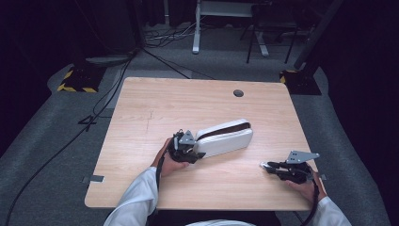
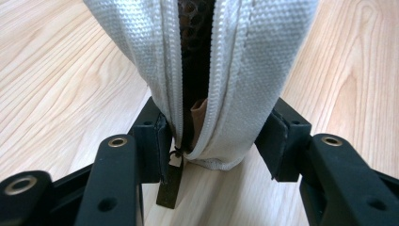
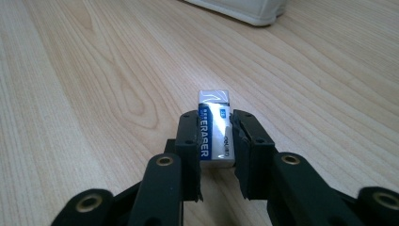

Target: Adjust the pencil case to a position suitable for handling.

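A white fabric pencil case lies in the middle of the wooden table, its zipper open along the top. My left gripper is shut on the case's near left end. In the left gripper view both pads press the cloth on either side of the open zipper, and the dark zipper pull hangs down between the jaws. My right gripper rests near the table's front right, shut on a small white and blue eraser. The eraser's far end sticks out past the fingertips.
A round cable hole sits near the table's far edge. The case's corner lies well ahead of the right gripper, with bare wood between. Cables and yellow-black stand bases are on the floor beyond the table.
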A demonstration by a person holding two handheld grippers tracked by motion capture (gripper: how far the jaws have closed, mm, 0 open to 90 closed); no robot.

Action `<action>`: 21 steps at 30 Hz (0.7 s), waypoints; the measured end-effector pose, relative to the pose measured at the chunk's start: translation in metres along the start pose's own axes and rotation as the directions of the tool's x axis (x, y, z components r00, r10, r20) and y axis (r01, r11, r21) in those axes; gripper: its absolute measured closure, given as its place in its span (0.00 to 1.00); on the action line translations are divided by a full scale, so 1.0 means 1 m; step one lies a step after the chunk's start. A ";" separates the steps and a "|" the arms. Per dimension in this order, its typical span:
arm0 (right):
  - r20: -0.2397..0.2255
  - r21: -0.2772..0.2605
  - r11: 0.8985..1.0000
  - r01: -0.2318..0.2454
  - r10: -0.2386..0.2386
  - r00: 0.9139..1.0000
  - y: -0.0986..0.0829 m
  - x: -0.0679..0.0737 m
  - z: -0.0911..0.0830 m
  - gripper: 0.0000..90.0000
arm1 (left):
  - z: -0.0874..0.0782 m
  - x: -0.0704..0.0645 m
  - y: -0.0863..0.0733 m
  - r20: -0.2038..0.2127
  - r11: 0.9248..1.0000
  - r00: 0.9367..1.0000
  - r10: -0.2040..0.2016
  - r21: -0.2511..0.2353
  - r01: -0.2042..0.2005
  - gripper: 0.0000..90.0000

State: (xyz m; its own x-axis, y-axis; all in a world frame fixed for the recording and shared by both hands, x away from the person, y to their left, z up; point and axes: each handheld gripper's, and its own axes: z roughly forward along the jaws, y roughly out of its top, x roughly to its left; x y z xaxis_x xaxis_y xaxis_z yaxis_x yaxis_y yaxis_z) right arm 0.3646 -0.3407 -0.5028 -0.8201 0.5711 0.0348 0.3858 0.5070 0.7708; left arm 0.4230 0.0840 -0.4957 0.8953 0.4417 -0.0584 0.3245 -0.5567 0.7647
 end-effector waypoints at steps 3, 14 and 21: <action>0.000 0.003 1.000 0.000 0.000 1.000 0.000 0.000 -0.001 0.81 | 0.008 -0.003 0.007 0.046 0.999 0.998 0.039 0.001 -0.039 0.57; 0.003 0.010 1.000 0.001 -0.001 1.000 -0.002 0.003 -0.004 0.81 | 0.014 -0.007 0.013 0.002 0.997 0.998 0.063 0.037 -0.063 0.38; -0.007 0.007 1.000 -0.006 0.006 1.000 -0.003 0.002 -0.005 0.81 | -0.015 -0.003 0.001 -0.086 0.999 0.996 -0.001 0.044 0.005 0.24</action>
State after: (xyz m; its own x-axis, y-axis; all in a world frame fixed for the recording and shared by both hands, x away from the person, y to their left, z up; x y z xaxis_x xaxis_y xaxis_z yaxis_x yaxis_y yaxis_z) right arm 0.3602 -0.3439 -0.5019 -0.8208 0.5695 0.0441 0.3937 0.5082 0.7660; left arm 0.4164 0.0925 -0.4848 0.8655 0.5009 -0.0039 0.3421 -0.5853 0.7351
